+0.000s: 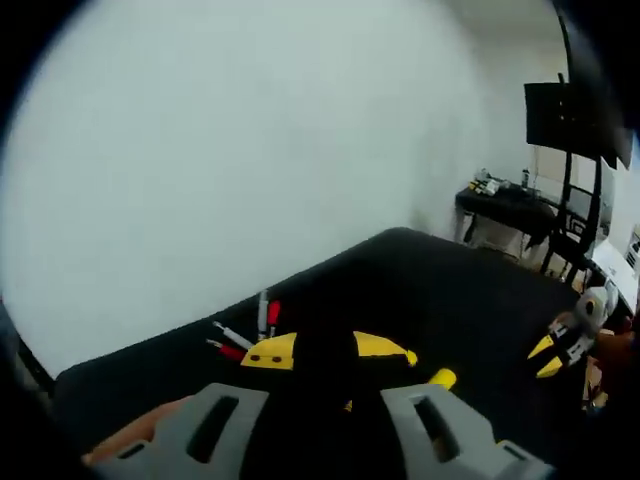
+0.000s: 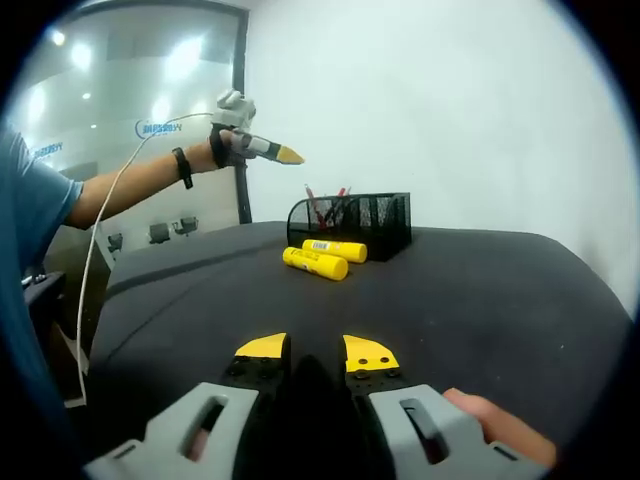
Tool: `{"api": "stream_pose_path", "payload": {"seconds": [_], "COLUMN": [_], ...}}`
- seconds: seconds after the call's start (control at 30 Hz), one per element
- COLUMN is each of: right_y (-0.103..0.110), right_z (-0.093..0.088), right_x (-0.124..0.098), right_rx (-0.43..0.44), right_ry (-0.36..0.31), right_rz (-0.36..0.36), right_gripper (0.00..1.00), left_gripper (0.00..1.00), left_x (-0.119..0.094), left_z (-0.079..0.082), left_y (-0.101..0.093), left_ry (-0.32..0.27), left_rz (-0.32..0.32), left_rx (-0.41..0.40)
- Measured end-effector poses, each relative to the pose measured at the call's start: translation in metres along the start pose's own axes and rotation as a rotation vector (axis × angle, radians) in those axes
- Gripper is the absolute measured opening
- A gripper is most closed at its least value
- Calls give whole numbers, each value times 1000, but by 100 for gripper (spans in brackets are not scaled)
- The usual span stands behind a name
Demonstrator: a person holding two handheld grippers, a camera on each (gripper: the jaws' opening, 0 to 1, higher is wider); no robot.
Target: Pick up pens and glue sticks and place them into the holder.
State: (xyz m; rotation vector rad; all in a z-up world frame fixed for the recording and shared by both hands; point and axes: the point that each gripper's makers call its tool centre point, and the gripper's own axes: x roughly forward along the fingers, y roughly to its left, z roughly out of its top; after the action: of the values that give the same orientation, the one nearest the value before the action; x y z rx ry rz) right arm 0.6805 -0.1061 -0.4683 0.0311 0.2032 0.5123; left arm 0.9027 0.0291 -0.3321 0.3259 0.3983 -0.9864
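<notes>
While the left gripper (image 2: 262, 148) is held high above the black mesh holder (image 2: 350, 224), its own view looks down on the red and white pens (image 1: 245, 335) already standing in it at 9 o'clock. Its yellow-tipped jaws look nearly closed, but whether they grip anything I cannot tell. Two yellow glue sticks (image 2: 325, 257) lie on the black table (image 2: 480, 290) just beside the holder — not yet collected, I judge. The right gripper (image 2: 312, 352) waits low at 6 o'clock, slightly parted and empty — probably ready to reach them.
</notes>
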Motion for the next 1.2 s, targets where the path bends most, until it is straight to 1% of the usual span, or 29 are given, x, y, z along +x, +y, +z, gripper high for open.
{"api": "stream_pose_path", "payload": {"seconds": [0.03, 0.07, 0.13, 0.17, 0.2, 0.23, 0.27, 0.33, 0.37, 0.4, 0.47, 0.5, 0.53, 0.57, 0.6, 0.67, 0.77, 0.8, 0.87, 0.9, 0.93, 0.97, 1.0, 1.03, 1.13, 1.2], "right_y": [0, 0, -1, -1, -2, -2, -2, -2, -1, -1, -1, -1, -2, -2, -2, -1, -1, -2, -2, -1, -1, -1, -1, -1, 0, 0], "right_z": [0, 0, 1, 1, 2, 2, 2, 1, 1, 1, 1, 1, 1, 2, 2, 1, 1, 1, 1, 1, 1, 1, 1, 1, 1, 1], "right_x": [0, 0, -1, -1, -1, -1, -1, -1, -1, -1, -1, -1, -1, -1, -1, -1, -1, -1, -1, -1, -1, -1, -1, -1, -1, -1], "right_rx": [0, 2, 7, 11, 12, 13, 13, 13, 12, 11, 11, 12, 14, 15, 15, 13, 13, 13, 12, 12, 12, 13, 13, 13, 12, 12], "right_ry": [0, 0, -5, -7, -9, -10, -9, -7, -6, -6, -6, -8, -8, -9, -9, -8, -7, -7, -8, -7, -7, -8, -8, -8, -7, -7], "right_rz": [-2, -3, -4, -4, -6, -6, -7, -7, -7, -7, -7, -7, -7, -7, -7, -7, -8, -9, -9, -9, -9, -10, -10, -10, -11, -10], "right_gripper": [17, 17, 17, 17, 17, 17, 17, 17, 17, 17, 17, 17, 17, 17, 17, 17, 17, 17, 17, 17, 17, 17, 17, 17, 17, 17], "left_gripper": [20, 20, 22, 23, 23, 23, 23, 25, 27, 28, 28, 28, 28, 28, 28, 28, 29, 30, 30, 30, 30, 30, 30, 30, 30, 30], "left_x": [2, 3, 7, 9, 11, 13, 16, 19, 19, 21, 22, 23, 26, 28, 31, 36, 44, 48, 52, 55, 57, 59, 62, 64, 72, 75], "left_z": [-3, -7, -19, -25, -29, -34, -35, -36, -36, -35, -37, -41, -44, -47, -51, -60, -71, -72, -76, -78, -80, -83, -84, -86, -92, -95], "left_y": [-9, -18, -33, -36, -42, -46, -54, -66, -72, -77, -87, -93, -96, -99, -100, -99, -107, -110, -114, -115, -116, -119, -119, -121, -120, -122], "left_ry": [16, 42, 104, 135, 151, 171, 172, 178, 180, 176, 188, 207, 233, 253, 284, 349, 402, 405, 424, 438, 446, 457, 470, 476, 505, 518], "left_rz": [-26, -53, -116, -126, -154, -169, -209, -260, -297, -315, -353, -377, -381, -392, -394, -379, -416, -422, -445, -435, -436, -448, -447, -450, -431, -439], "left_rx": [46, 67, 137, 176, 232, 255, 291, 298, 324, 340, 413, 440, 465, 516, 544, 606, 643, 640, 669, 676, 707, 708, 715, 737, 781, 782]}}
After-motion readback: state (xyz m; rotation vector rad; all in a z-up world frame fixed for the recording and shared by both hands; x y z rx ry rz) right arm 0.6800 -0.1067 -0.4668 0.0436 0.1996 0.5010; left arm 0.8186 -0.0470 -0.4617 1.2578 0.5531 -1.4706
